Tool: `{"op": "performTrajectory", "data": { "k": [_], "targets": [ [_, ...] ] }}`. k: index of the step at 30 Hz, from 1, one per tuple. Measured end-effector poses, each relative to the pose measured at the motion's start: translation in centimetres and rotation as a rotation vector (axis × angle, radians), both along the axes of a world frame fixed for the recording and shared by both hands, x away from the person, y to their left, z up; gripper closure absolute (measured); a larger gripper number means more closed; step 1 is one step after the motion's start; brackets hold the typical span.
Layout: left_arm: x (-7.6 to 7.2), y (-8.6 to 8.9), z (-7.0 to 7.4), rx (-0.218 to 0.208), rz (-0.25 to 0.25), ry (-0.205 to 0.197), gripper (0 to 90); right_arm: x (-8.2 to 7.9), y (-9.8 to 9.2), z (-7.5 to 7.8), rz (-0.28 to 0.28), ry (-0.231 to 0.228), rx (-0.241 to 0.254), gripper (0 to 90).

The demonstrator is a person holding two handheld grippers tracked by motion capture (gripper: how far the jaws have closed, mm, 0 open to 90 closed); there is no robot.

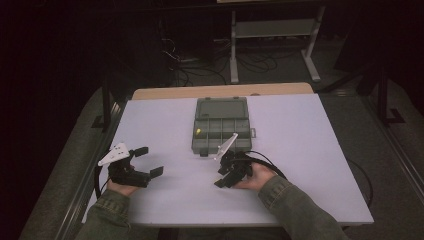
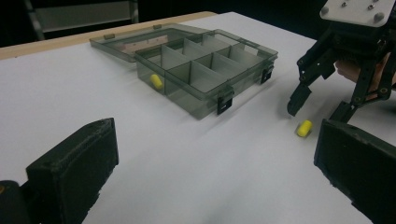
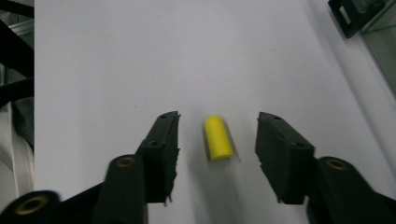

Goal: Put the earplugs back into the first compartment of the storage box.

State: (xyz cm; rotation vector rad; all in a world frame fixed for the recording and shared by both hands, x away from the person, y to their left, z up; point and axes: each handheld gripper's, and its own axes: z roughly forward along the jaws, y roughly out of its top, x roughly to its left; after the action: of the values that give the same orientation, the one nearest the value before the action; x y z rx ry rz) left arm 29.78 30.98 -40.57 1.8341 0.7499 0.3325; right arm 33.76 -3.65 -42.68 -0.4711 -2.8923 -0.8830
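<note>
In the lower centre of the right gripper view, the right gripper [image 3: 217,149] straddles a small yellow cylinder [image 3: 218,138] lying on the white table [image 3: 116,60], its jaws partly closed with a gap on either side of the piece, so nothing is gripped. In the high view the left gripper [image 1: 150,161] sits at lower left, jaws wide apart and empty. The open grey compartment box [image 1: 220,125] lies mid-frame, holding a second yellow piece [image 1: 199,132].

Plug [image 3: 218,137] before box [image 2: 205,65]
</note>
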Motion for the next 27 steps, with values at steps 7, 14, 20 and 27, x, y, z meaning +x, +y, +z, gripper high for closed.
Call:
{"op": "performTrajectory", "data": {
  "k": [7,14,20,27],
  "targets": [
    [0.0,0.0,0.0,0.002,0.0,0.005,0.0,-0.1,0.3,-0.3,0.024,-0.016,-0.041,73.0],
    [0.0,0.0,0.0,0.002,0.0,0.006,0.0,-0.1,0.1,0.2,0.037,-0.015,-0.019,79.6],
    [0.0,0.0,0.0,0.0,0.002,0.001,0.0,0.3,0.0,1.6,0.034,-0.014,0.017,80.0],
    [0.0,0.0,0.0,0.001,0.002,0.004,0.0,1.0,0.2,3.4,0.029,-0.026,0.035,80.0]
  ]
}}
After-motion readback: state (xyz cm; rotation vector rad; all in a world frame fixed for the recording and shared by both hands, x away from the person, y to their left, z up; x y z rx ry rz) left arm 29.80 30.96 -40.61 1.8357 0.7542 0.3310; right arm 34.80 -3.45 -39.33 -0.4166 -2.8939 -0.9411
